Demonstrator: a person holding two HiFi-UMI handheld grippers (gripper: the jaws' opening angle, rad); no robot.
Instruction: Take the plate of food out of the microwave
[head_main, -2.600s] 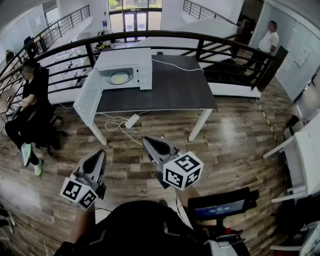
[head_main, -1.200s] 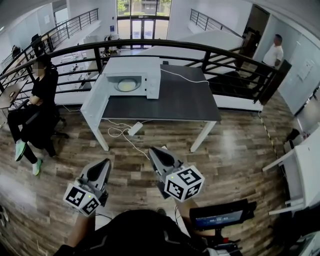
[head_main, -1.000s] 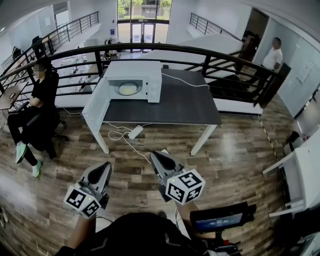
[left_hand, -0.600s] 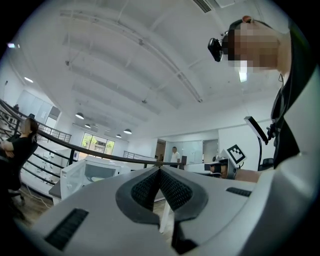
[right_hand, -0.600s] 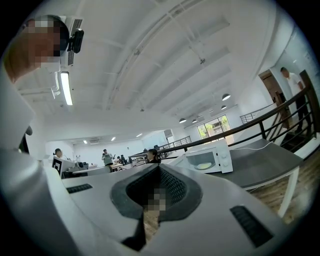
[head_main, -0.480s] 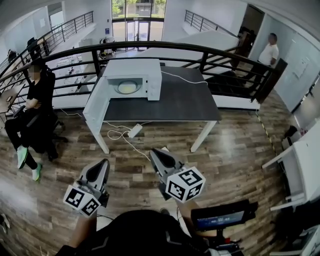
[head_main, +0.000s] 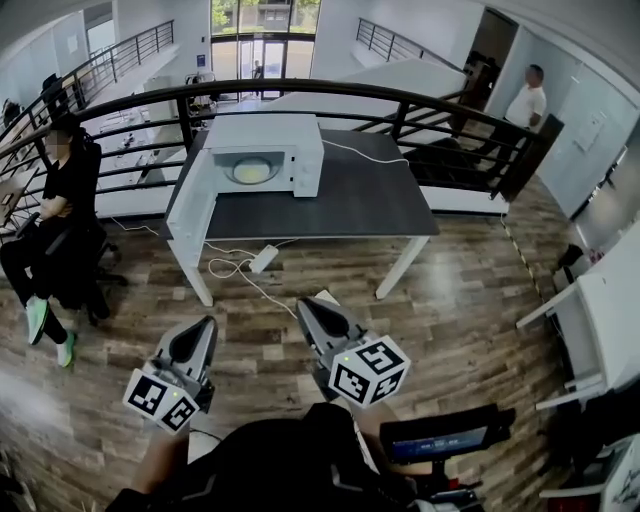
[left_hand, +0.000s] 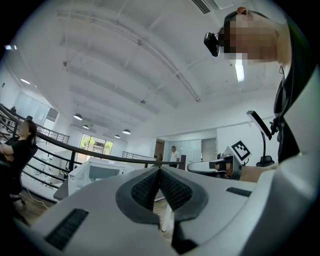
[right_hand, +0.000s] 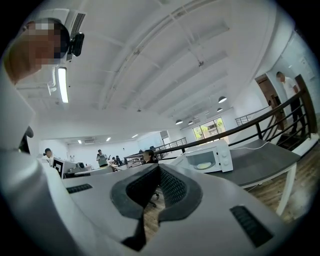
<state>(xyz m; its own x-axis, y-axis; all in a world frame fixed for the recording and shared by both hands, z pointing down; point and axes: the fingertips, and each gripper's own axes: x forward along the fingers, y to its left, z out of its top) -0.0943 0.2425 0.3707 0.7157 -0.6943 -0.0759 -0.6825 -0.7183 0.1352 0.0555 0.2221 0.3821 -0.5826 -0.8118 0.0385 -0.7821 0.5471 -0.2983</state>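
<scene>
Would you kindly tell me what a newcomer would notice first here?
A white microwave oven stands door-open at the left end of the dark grey table, a plate of yellowish food inside. In the foreground, well short of the table, the left gripper and right gripper are held shut and empty.

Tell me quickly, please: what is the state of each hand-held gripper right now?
Left hand-held gripper: closed, holding nothing.
Right hand-held gripper: closed, holding nothing.

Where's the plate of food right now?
In the head view the plate of food sits inside the open microwave at the left end of the dark table.
</scene>
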